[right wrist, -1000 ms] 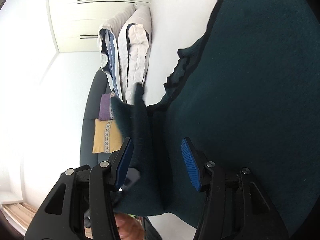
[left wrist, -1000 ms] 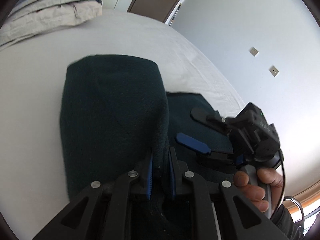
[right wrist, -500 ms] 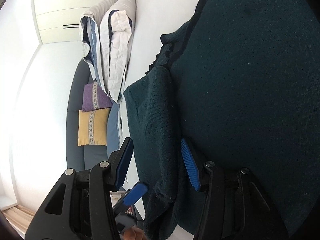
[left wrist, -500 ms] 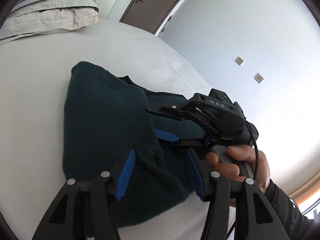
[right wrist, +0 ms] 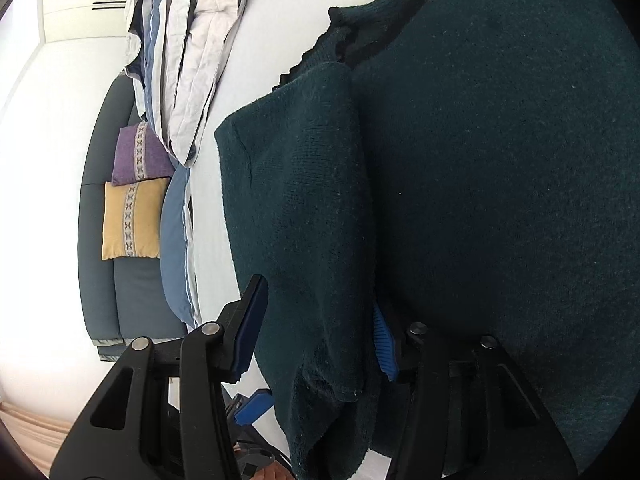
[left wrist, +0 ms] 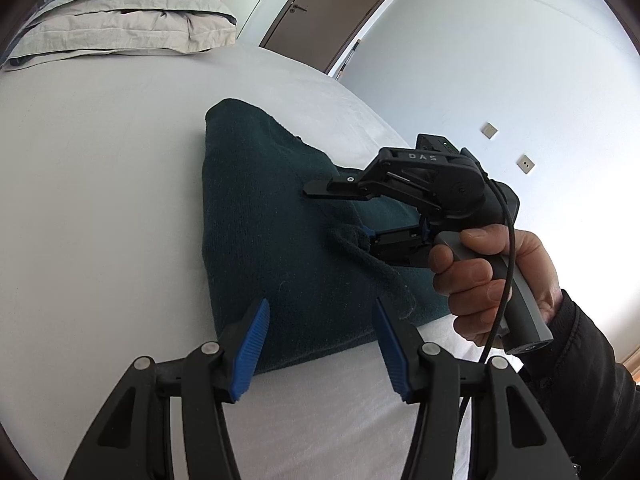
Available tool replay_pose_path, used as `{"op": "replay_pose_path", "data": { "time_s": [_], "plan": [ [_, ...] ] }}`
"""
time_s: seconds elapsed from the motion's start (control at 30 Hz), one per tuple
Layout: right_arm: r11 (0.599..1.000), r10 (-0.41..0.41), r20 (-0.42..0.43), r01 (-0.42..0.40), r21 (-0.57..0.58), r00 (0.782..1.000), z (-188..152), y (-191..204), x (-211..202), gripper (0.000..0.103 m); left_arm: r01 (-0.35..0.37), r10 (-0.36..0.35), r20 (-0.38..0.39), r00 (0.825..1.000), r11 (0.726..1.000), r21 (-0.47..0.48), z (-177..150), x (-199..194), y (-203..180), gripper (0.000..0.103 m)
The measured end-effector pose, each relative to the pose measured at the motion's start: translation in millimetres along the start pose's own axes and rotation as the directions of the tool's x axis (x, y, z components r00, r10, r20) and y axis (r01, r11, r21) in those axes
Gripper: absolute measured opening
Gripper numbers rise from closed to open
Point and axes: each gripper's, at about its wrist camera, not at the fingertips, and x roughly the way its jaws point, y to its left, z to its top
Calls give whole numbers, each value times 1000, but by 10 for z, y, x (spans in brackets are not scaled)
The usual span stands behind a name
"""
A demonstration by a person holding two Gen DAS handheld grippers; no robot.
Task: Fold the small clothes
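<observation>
A dark green knitted garment (left wrist: 276,240) lies on the white bed (left wrist: 92,184), one side folded over onto its middle. My left gripper (left wrist: 320,344) is open and empty, just above the garment's near edge. My right gripper (left wrist: 344,216) shows in the left wrist view, turned on its side, open, with the folded flap's edge lying between its fingers. In the right wrist view the right gripper (right wrist: 320,336) is open around that flap, and the garment (right wrist: 480,200) fills most of the frame.
A stack of folded grey and blue bedding (left wrist: 120,20) lies at the head of the bed. A dark sofa with purple (right wrist: 140,152) and yellow (right wrist: 132,220) cushions stands beside the bed. A brown door (left wrist: 336,12) is in the far wall.
My left gripper has let go of the folded flap, opened and pulled back to the garment's near edge. The flap now lies flat. My right gripper stayed open, with one finger now under the flap.
</observation>
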Motion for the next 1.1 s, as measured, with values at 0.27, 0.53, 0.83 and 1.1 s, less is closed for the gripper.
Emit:
{"op": "replay_pose_path", "data": {
  "time_s": [0.27,0.53,0.83,1.1],
  "plan": [
    [991,-74,30,77,-107,997,-38,150,-21,12,-5,5,31,1000,1000,5,97,-130,-16,56],
    [977,-122,99,137,-166,988,57,30,-704,11,-2,1,44,999,999,36,273,-109,-166,56],
    [970,-201,165,219,-102,966,248,-500,-1531,11,13,-13,0,1000,991,137,626,350,-494,56],
    [965,-211,184,234,-115,960,356,-821,-2021,11,24,-16,-40,999,977,213,779,710,-746,56]
  ]
}}
